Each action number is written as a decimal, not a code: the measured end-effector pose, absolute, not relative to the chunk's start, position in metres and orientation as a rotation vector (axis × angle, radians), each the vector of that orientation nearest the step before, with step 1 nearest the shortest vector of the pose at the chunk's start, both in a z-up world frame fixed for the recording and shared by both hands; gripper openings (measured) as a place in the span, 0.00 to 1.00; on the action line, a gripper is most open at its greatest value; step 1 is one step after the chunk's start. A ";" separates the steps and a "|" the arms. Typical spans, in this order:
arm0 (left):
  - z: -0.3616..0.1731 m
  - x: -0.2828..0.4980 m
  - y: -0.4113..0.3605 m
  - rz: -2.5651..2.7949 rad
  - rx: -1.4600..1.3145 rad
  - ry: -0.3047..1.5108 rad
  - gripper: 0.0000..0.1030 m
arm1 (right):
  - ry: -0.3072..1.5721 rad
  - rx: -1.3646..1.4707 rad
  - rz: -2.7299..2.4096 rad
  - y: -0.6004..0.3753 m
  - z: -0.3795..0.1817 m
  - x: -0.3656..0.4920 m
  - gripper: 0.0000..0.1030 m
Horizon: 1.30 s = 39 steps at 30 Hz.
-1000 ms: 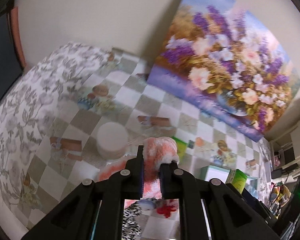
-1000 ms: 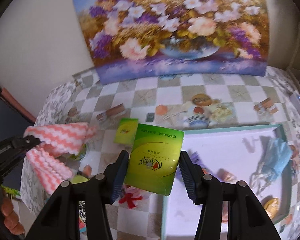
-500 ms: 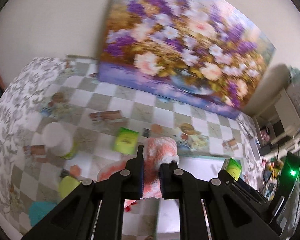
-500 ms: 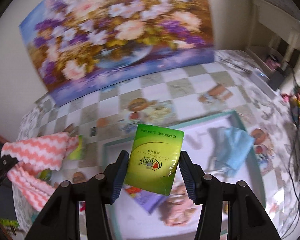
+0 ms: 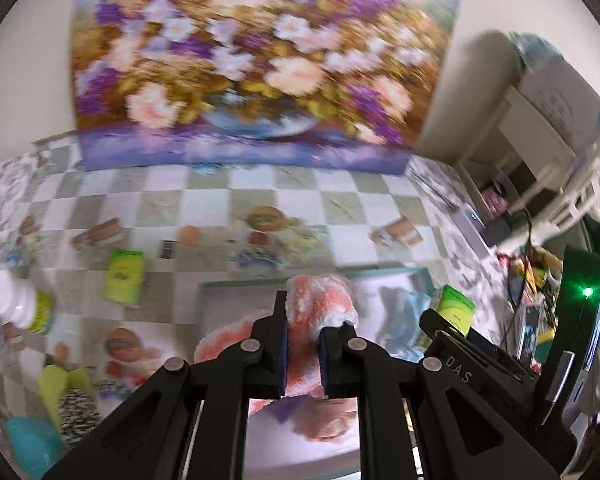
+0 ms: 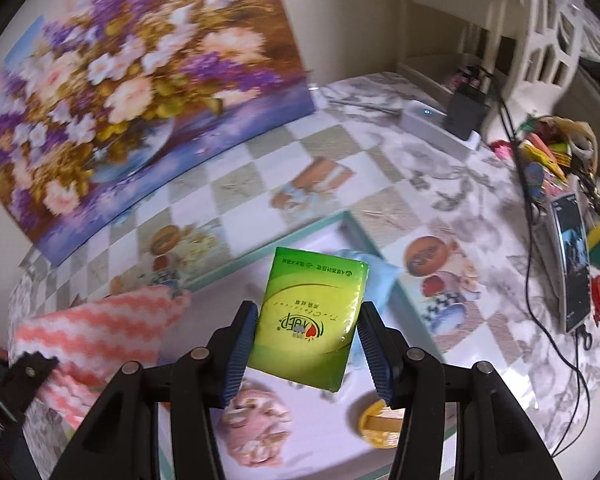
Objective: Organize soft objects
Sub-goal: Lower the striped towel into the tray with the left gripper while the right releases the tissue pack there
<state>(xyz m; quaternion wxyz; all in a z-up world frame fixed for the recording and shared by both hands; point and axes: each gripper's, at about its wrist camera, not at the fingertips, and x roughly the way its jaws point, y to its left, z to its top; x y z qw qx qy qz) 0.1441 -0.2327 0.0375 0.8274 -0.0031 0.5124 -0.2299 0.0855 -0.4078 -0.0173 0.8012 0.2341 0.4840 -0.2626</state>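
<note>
Over the near left part of the tray (image 5: 236,286), the left gripper (image 5: 303,326) has its jaws almost together, clamped on a fluffy pink-and-white striped cloth (image 5: 320,304). The cloth bulges up past the fingertips and droops below them toward the tray floor. Seen from the right wrist, the same cloth (image 6: 96,320) hangs at the left edge of the view, above the tray's left side.

Further right, the right gripper (image 6: 309,326) has its jaws about half apart, pressed on the two long sides of a green tissue pack (image 6: 310,318). The pack stands upright between the blue pads (image 6: 240,350), lifted clear of the tray, with its printed face toward the camera. In the left wrist view this pack (image 5: 454,308) shows to the right of the cloth, over the tray's right end.

Under the pack, on the tray floor, lie a light blue cloth (image 6: 376,280) at the far right corner, a pink plush lump (image 6: 256,428) nearer, and a yellow round thing (image 6: 380,420) to its right.

On the checked tablecloth (image 5: 204,184), left of the tray, a second green pack (image 5: 123,276) lies flat, and a white-lidded jar (image 5: 18,300) stands further left. A flower painting (image 5: 260,60) leans against the far wall.
</note>
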 end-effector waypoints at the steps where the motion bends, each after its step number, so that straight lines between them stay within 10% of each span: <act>1: 0.034 0.144 -0.238 -0.502 -0.004 1.095 0.12 | 1.039 0.507 -0.571 -0.411 -0.019 0.085 0.53; 26: -0.067 0.163 -0.244 -0.455 0.017 1.316 0.14 | 1.235 0.513 -0.511 -0.405 -0.087 0.105 0.54; 39: -0.040 0.170 -0.230 -0.427 -0.016 1.283 0.44 | 1.186 0.441 -0.544 -0.400 -0.055 0.105 0.57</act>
